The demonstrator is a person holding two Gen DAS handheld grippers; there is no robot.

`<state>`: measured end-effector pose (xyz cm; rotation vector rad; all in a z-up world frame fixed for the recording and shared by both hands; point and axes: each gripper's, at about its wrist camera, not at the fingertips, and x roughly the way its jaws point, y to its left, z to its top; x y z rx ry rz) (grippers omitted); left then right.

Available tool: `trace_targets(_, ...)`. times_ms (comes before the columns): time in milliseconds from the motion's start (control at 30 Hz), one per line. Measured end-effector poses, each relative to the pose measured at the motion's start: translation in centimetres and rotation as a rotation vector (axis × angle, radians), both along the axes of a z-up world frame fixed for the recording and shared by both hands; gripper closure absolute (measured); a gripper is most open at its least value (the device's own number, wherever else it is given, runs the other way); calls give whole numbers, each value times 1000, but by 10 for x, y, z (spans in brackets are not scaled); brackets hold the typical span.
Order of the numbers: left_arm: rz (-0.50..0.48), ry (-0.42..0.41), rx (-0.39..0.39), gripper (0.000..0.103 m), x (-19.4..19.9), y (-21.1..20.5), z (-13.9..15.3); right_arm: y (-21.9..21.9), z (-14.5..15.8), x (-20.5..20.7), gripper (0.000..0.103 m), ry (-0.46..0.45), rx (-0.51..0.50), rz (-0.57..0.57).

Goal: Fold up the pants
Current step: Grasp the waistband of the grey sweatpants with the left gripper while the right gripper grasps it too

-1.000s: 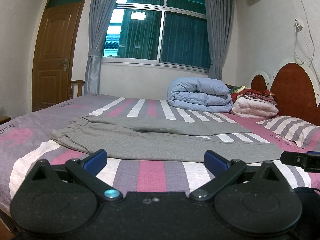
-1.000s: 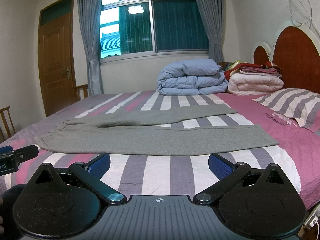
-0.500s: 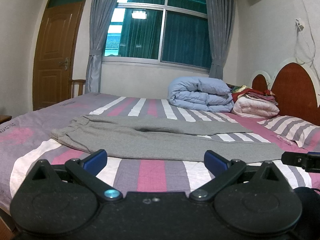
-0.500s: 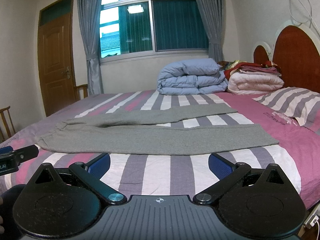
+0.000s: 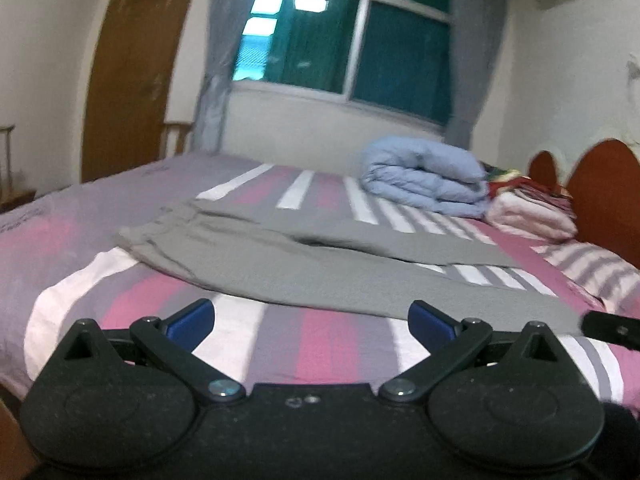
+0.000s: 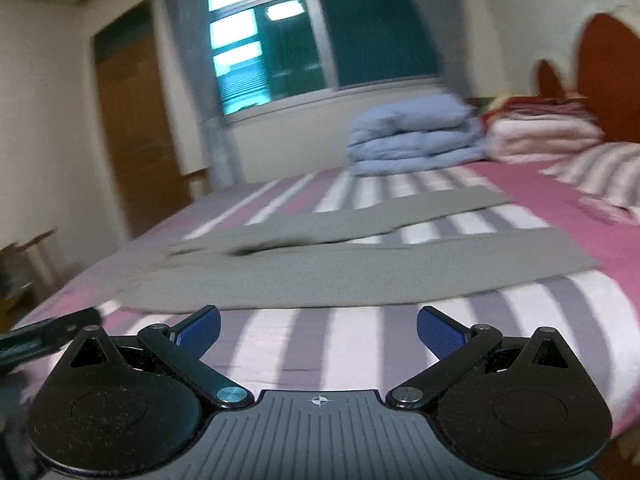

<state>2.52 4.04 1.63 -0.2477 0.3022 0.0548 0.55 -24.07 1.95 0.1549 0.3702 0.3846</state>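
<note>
Grey pants [image 5: 328, 264] lie flat on the striped bed, waistband to the left and both legs spread apart to the right; they also show in the right wrist view [image 6: 360, 264]. My left gripper [image 5: 312, 320] is open and empty, hovering just short of the near leg's edge. My right gripper [image 6: 318, 330] is open and empty, also just short of that edge. The tip of the right gripper shows at the right edge of the left wrist view [image 5: 612, 330]; the left one shows at the left of the right wrist view [image 6: 44, 336].
The bed [image 5: 340, 344] has a pink, grey and white striped sheet. A folded blue duvet [image 5: 424, 186] and a pile of blankets [image 5: 528, 216] sit at the far side, with a striped pillow [image 6: 600, 168] and red headboard [image 6: 612, 76] to the right. A door and window are behind.
Both grippers have moved forward and tilted, bringing the pants closer in both views; both views are now motion-blurred. Both grippers stay open.
</note>
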Motion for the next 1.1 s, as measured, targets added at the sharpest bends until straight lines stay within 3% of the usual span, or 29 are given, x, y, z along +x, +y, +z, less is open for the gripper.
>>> trace_targets(100, -41, -29, -3, 11, 34, 44, 16, 6, 23, 27, 0, -77, -44, 58)
trace_targets(267, -7, 40, 144, 10, 110, 120, 35, 29, 70, 115, 0, -149, -97, 126)
trace_targets(333, 15, 67, 205, 6, 146, 154, 39, 42, 76, 164, 0, -136, -112, 168)
trace_targets(400, -13, 150, 227, 6, 192, 184, 34, 57, 72, 222, 0, -41, -102, 227)
trace_targets(433, -25, 184, 239, 6, 217, 200, 32, 69, 69, 255, 0, 24, -137, 250)
trace_targets(467, -40, 238, 260, 6, 240, 208, 25, 78, 66, 277, 0, 33, -168, 252)
trace_targets(567, -66, 291, 304, 6, 305, 236, 11, 114, 51, 350, 0, 44, -242, 259)
trace_targets(700, -104, 367, 315, 31, 380, 263, -8, 158, 21, 440, 0, 93, -299, 332)
trace_targets(833, -173, 420, 284, 36, 447, 285, -28, 184, -8, 500, 0, 92, -377, 400)
trace_targets(900, -176, 446, 294, 36, 477, 293, -42, 192, -22, 525, 7, 96, -415, 425)
trace_targets(967, -196, 488, 289, 37, 498, 298, -56, 197, -35, 552, 26, 113, -460, 440)
trace_targets(1100, -261, 520, 257, 32, 526, 300, -68, 198, -51, 583, 27, 141, -469, 498)
